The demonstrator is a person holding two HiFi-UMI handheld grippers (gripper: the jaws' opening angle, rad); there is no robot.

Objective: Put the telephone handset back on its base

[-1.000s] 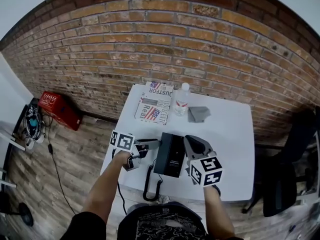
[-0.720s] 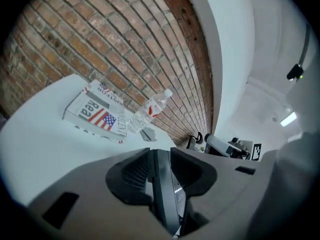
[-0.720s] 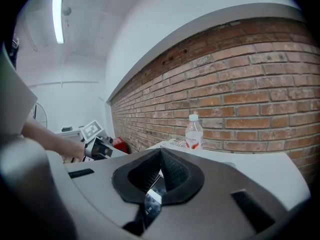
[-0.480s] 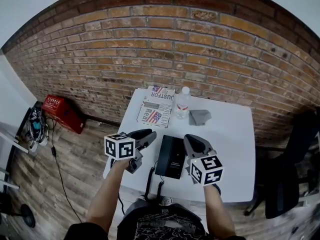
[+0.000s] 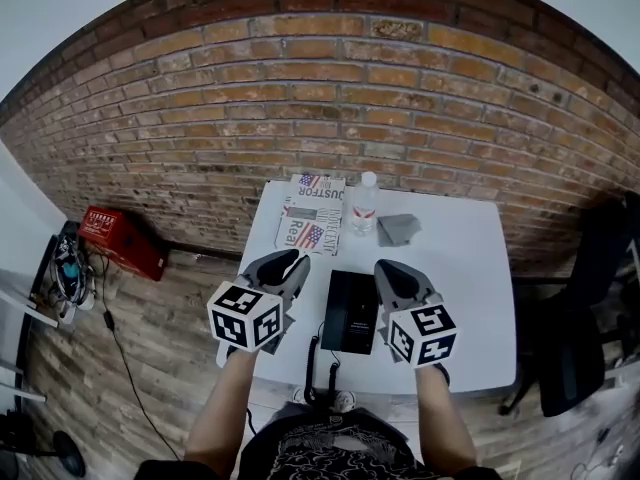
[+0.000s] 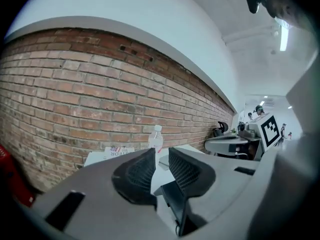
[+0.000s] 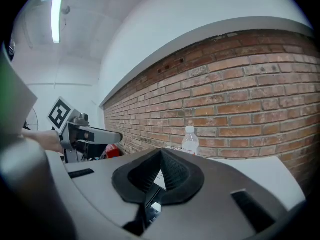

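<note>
Nearest, the left gripper (image 6: 161, 153) hovers, its empty jaws closing, and the right gripper (image 7: 161, 154) is closed on nothing, above the handset (image 5: 337, 311), apparently seated on its base (image 5: 362, 313) on the white table (image 5: 460, 268).

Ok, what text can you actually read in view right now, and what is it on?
"JUSTFOR": top edge of the flag-printed newspaper on the white table, upside down in the head view.
"Real": large letters on the same newspaper, sideways.
Clear plastic water bottle, red label: too small to read.
Black telephone base: white print too small to read.
Black-and-white marker cubes: patterns only, no words.
</note>
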